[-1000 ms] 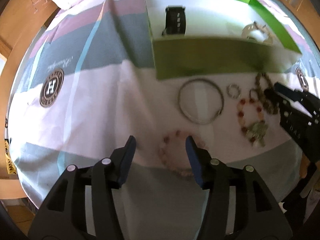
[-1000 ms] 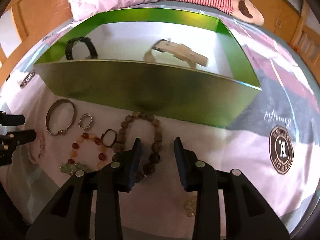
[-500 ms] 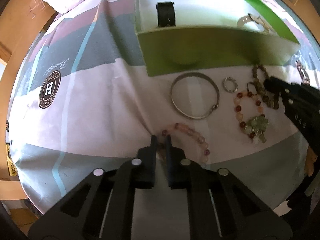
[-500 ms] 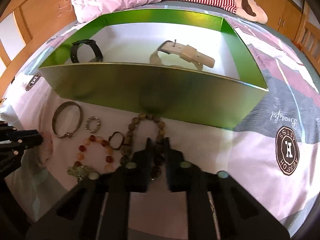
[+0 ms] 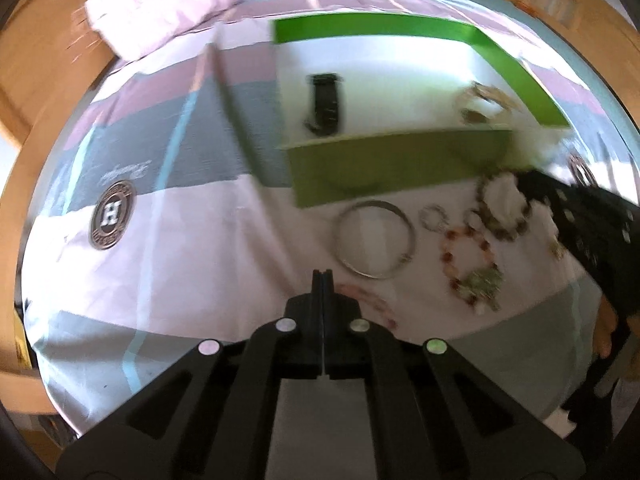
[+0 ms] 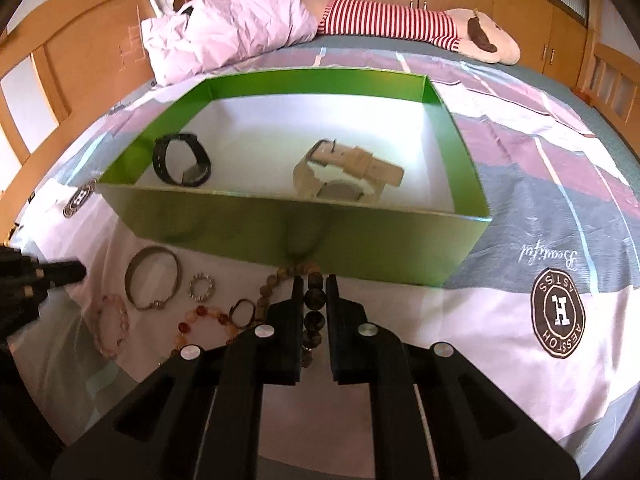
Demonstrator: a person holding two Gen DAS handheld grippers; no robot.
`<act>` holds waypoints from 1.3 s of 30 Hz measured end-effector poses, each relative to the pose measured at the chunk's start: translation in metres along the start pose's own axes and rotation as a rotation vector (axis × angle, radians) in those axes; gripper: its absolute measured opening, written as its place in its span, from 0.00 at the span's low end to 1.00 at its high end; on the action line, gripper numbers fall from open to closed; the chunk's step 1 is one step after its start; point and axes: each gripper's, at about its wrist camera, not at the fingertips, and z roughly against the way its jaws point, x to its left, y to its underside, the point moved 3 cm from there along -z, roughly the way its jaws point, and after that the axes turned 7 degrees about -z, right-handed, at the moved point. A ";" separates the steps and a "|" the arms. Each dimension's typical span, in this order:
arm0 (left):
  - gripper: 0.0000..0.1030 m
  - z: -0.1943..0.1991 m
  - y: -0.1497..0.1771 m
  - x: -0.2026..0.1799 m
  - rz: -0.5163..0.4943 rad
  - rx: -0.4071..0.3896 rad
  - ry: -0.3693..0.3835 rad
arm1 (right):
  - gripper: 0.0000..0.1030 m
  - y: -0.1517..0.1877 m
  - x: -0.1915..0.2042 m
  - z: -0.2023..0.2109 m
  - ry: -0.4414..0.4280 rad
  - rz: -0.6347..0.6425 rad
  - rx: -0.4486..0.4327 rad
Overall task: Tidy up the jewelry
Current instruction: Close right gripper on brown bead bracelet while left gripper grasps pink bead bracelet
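Observation:
My left gripper [image 5: 322, 274] is shut on the pink bead bracelet [image 5: 372, 306]. Its beads trail from the tips down to the right, and the fingers hide the rest. In the right wrist view that bracelet [image 6: 112, 326] shows just below the left gripper [image 6: 82, 273]. My right gripper [image 6: 314, 279] is shut on the brown wooden bead bracelet [image 6: 314, 300], with large beads showing between its fingers. Just behind stands the green box [image 6: 304, 240], which holds a black watch [image 6: 182, 158] and a beige watch [image 6: 348, 172].
On the bedsheet in front of the box lie a silver bangle [image 6: 158, 304], a small beaded ring [image 6: 192, 286] and a red-orange bead bracelet [image 6: 200, 312] with a green charm. A pink pillow [image 6: 224, 28] and a striped plush toy [image 6: 400, 24] lie behind the box. Wooden bed rails border the bed.
Both grippers have gone from open to shut, the left on the pink bracelet and the right on the brown beads. Both have since risen a little above the sheet.

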 end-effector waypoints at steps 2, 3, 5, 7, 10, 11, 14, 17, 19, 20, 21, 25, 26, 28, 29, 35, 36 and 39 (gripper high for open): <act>0.03 -0.001 0.005 -0.010 -0.040 0.020 0.021 | 0.10 0.000 -0.002 -0.002 0.004 -0.003 0.009; 0.06 -0.003 0.007 -0.016 -0.062 0.035 0.022 | 0.10 0.000 -0.003 -0.003 0.008 -0.004 0.013; 0.29 -0.013 0.011 -0.022 -0.090 0.076 -0.006 | 0.10 0.003 -0.004 -0.007 0.016 -0.004 0.031; 0.34 -0.024 0.014 -0.023 -0.099 0.117 -0.038 | 0.10 0.004 -0.002 -0.011 0.014 0.000 0.047; 0.39 -0.032 0.016 -0.021 -0.102 0.138 -0.062 | 0.10 0.006 0.000 -0.013 0.011 0.008 0.063; 0.38 -0.032 0.016 -0.021 -0.098 0.138 -0.058 | 0.10 0.007 0.001 -0.014 0.013 0.012 0.066; 0.04 -0.032 0.013 -0.016 -0.073 0.124 -0.068 | 0.10 0.008 0.001 -0.015 0.016 0.014 0.072; 0.00 -0.026 0.009 -0.007 -0.040 0.100 -0.043 | 0.10 0.008 0.000 -0.015 0.019 0.011 0.073; 0.00 -0.020 0.006 -0.004 -0.033 0.069 -0.045 | 0.10 0.008 -0.001 -0.015 0.021 0.009 0.071; 0.00 -0.018 0.003 0.002 -0.031 0.054 -0.048 | 0.10 0.007 -0.001 -0.014 0.020 0.007 0.068; 0.00 -0.017 0.001 0.002 -0.028 0.040 -0.049 | 0.10 0.007 -0.001 -0.014 0.020 0.006 0.065; 0.00 -0.007 -0.006 0.010 0.000 -0.009 -0.044 | 0.10 0.003 -0.005 -0.007 0.019 -0.006 0.031; 0.00 -0.004 -0.008 0.012 0.007 -0.022 -0.043 | 0.10 0.002 -0.006 -0.005 0.017 -0.011 0.023; 0.00 0.004 -0.012 0.014 0.016 -0.063 -0.043 | 0.10 -0.001 -0.008 0.000 0.011 -0.024 0.002; 0.00 0.008 -0.014 0.015 0.019 -0.083 -0.044 | 0.10 -0.002 -0.008 0.002 0.009 -0.029 -0.006; 0.00 0.023 -0.014 0.016 0.039 -0.144 -0.035 | 0.10 -0.011 -0.009 0.026 -0.020 -0.043 -0.066; 0.00 0.023 -0.015 0.017 0.045 -0.147 -0.035 | 0.10 -0.013 -0.008 0.032 -0.031 -0.045 -0.078; 0.00 0.024 -0.016 0.016 0.048 -0.152 -0.030 | 0.10 -0.019 -0.005 0.051 -0.056 -0.040 -0.125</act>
